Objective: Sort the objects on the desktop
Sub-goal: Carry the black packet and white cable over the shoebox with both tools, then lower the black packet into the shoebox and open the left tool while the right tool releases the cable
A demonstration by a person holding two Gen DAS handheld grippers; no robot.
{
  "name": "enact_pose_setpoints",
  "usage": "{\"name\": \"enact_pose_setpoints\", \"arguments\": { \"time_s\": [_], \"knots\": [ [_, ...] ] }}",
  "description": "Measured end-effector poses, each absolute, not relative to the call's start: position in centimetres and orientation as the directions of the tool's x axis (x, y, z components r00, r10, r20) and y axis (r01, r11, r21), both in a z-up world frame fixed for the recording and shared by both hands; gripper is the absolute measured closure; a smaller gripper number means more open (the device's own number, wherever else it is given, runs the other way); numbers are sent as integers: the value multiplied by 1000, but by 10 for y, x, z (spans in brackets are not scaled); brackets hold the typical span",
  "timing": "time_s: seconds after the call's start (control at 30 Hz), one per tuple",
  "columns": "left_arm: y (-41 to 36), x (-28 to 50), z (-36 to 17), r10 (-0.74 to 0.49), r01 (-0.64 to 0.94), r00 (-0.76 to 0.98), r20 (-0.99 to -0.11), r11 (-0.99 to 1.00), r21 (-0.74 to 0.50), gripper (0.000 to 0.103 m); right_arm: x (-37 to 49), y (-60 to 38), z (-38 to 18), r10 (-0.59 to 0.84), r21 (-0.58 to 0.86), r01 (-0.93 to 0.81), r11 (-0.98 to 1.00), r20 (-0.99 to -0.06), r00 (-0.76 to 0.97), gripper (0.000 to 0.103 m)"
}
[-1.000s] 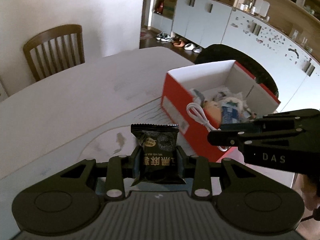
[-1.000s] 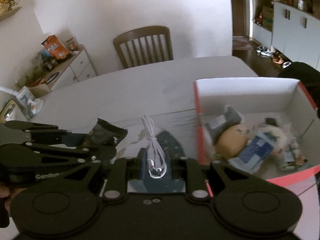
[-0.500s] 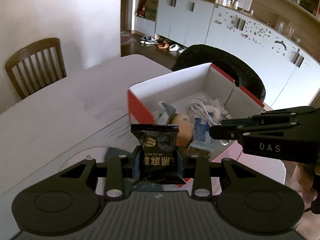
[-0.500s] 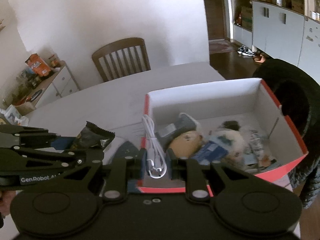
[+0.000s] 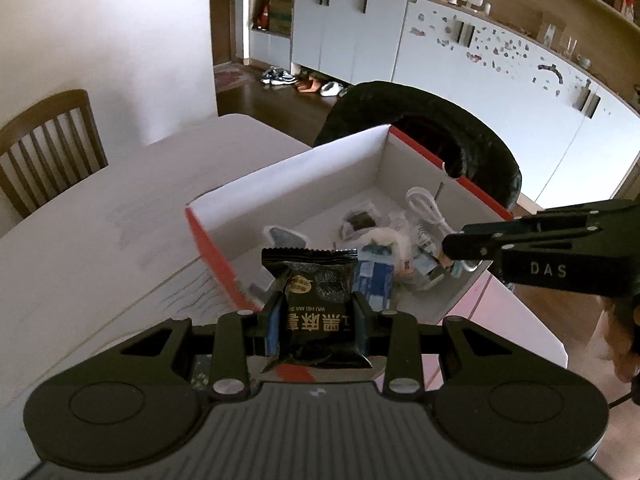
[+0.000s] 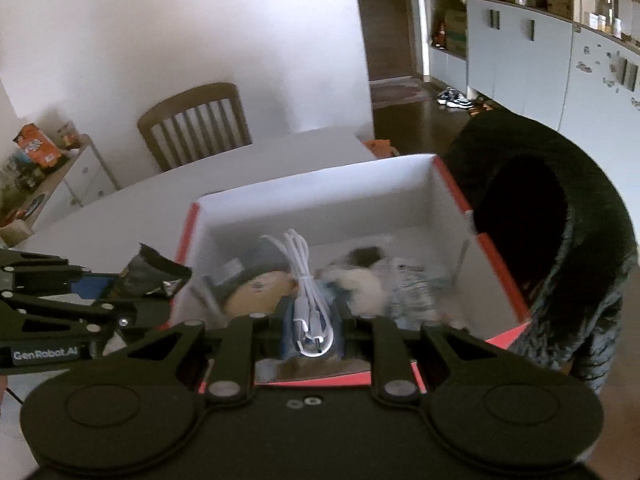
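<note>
Left gripper [image 5: 318, 322] fingers clenched on black snack packet [image 5: 316, 304], lower centre. Right gripper [image 6: 314, 330] fingers narrowly parted, clamping coiled white cable [image 6: 306, 292] above red box [image 6: 496, 256].

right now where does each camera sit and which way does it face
Left wrist view: sits on the left tool, looks forward and down along it at the black snack packet it grips and the red box beyond; the right tool shows at right.
Right wrist view: sits on the right tool, looks down into the red box past the white cable it grips; the left tool shows at left.
Shared: box, both tools, packet, cable, wooden chair, table.
</note>
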State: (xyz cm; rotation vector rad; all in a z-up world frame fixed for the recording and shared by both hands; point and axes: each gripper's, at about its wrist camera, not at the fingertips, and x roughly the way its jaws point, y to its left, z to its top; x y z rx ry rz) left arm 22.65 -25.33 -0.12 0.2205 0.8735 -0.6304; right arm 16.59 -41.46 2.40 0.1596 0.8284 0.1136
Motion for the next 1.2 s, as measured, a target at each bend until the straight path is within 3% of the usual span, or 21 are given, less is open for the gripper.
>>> {"name": "enact_pose_setpoints", "arguments": {
  "time_s": [0.43,1.0,1.2],
  "knots": [
    [-315,250,-31,-386,626,437,-812,779,-34,69,198,-454,-9,84,140,39,989,-771,632,84],
    [-344,274,-61,-344,651,387,-856,759,-11,69,219,-454,-45,57,80,17,997,-826,560,84],
    [-343,277,-66,-350,653,358,-866,757,-36,68,219,-451,-47,63,69,-10,998,-831,552,77]
  ]
}}
